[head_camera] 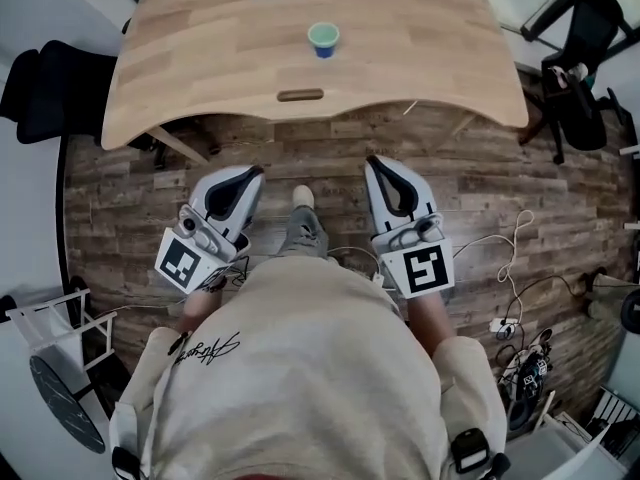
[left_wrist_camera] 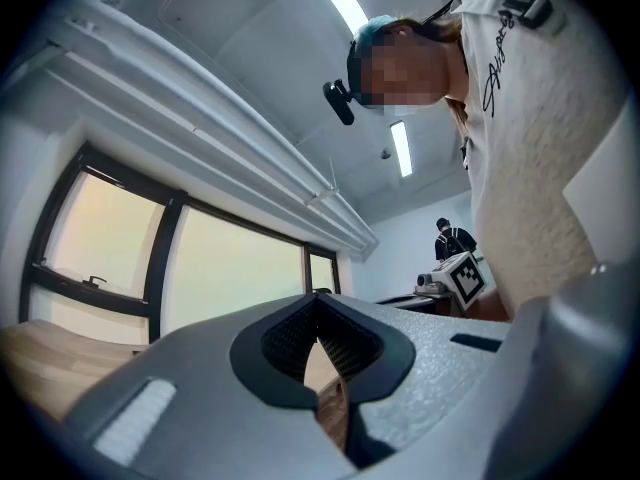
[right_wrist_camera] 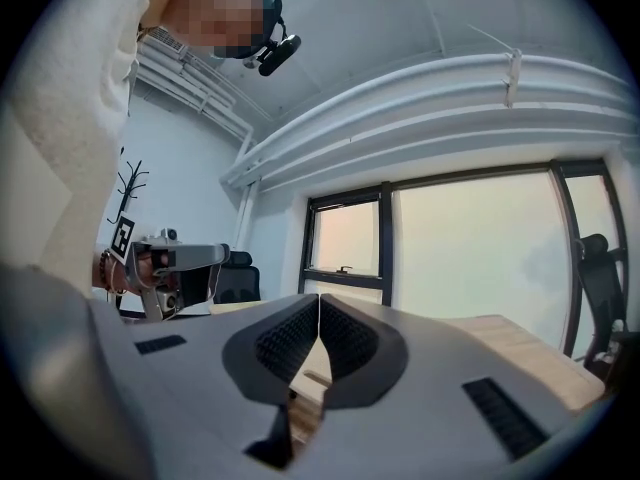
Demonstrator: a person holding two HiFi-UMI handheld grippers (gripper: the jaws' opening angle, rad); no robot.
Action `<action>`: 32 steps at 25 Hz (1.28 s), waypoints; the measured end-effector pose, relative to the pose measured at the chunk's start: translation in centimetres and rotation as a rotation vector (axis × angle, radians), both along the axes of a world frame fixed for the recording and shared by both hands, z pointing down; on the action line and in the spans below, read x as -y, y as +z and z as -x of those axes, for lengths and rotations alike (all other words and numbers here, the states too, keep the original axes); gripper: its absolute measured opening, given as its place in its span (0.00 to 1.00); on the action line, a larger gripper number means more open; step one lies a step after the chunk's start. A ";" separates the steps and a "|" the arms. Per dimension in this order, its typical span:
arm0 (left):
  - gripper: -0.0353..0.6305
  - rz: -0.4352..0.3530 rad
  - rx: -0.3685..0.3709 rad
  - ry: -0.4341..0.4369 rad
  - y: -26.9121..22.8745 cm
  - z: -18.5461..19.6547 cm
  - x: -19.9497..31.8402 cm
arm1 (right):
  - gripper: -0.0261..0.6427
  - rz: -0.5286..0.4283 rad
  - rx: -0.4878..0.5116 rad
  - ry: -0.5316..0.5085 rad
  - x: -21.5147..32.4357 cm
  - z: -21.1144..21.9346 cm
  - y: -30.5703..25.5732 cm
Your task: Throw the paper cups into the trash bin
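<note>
- Cup (head_camera: pixel 323 39) at top middle, upright on counter (head_camera: pixel 200 58).
- Left gripper (head_camera: pixel 256 173) lower down, left of middle, fingers together, empty.
- Right gripper (head_camera: pixel 372 161) lower down, right of middle, fingers together, empty.

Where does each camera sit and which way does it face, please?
Head view: on the person's head, looking steeply down at the table, paper cup and floor; shows the sweater, left tongs and right tongs.
Left gripper view: on the left tongs, looking along their closed jaws up toward windows and ceiling; shows the sweater.
Right gripper view: on the right tongs, looking along closed jaws toward windows; shows the sweater.
Both gripper views share the windows and each other's tongs.
</note>
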State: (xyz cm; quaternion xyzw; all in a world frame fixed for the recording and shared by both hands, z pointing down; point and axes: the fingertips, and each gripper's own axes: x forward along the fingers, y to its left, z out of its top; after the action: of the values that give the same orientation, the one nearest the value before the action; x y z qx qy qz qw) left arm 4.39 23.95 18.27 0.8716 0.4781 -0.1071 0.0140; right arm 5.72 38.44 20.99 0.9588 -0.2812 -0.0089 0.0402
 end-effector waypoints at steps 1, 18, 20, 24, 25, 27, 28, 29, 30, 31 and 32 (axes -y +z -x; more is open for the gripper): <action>0.06 -0.002 0.001 0.006 0.0 -1.1 0.0 | 0.06 -0.001 -0.003 0.005 0.1 -1.3 -0.1; 0.06 -0.014 -0.011 0.057 -0.8 -18.2 2.9 | 0.06 -0.022 -0.020 0.042 3.9 -18.2 -0.8; 0.06 -0.015 -0.013 0.064 -0.8 -19.6 3.3 | 0.06 -0.032 -0.019 0.046 4.3 -19.4 -0.8; 0.06 -0.025 -0.011 0.078 -0.4 -21.6 3.6 | 0.06 -0.069 -0.023 0.061 4.6 -21.4 -0.5; 0.06 -0.027 -0.009 0.078 -0.4 -21.9 3.6 | 0.06 -0.076 -0.028 0.066 4.6 -21.8 -0.5; 0.06 -0.026 -0.001 0.074 -0.3 -22.4 3.7 | 0.06 -0.082 -0.038 0.072 4.4 -22.5 -0.6; 0.06 -0.027 0.004 0.071 -0.2 -22.5 3.7 | 0.06 -0.081 -0.036 0.069 4.3 -22.7 -0.6; 0.06 -0.031 0.008 0.068 -0.1 -22.6 3.7 | 0.06 -0.081 -0.029 0.064 4.2 -23.0 -0.5; 0.06 -0.035 0.011 0.064 0.1 -22.8 3.7 | 0.06 -0.081 -0.019 0.059 4.0 -23.3 -0.3; 0.06 -0.038 0.013 0.059 0.2 -23.0 3.6 | 0.06 -0.081 -0.006 0.052 3.7 -23.6 -0.1; 0.06 -0.039 0.013 0.052 0.2 -23.3 3.5 | 0.06 -0.080 0.009 0.044 3.5 -23.8 0.1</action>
State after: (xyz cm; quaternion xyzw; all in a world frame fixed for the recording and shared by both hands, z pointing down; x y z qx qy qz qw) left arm 27.65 20.43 18.48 0.8597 0.5025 -0.0916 0.0031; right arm 29.49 34.91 21.11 0.9656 -0.2597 -0.0151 0.0009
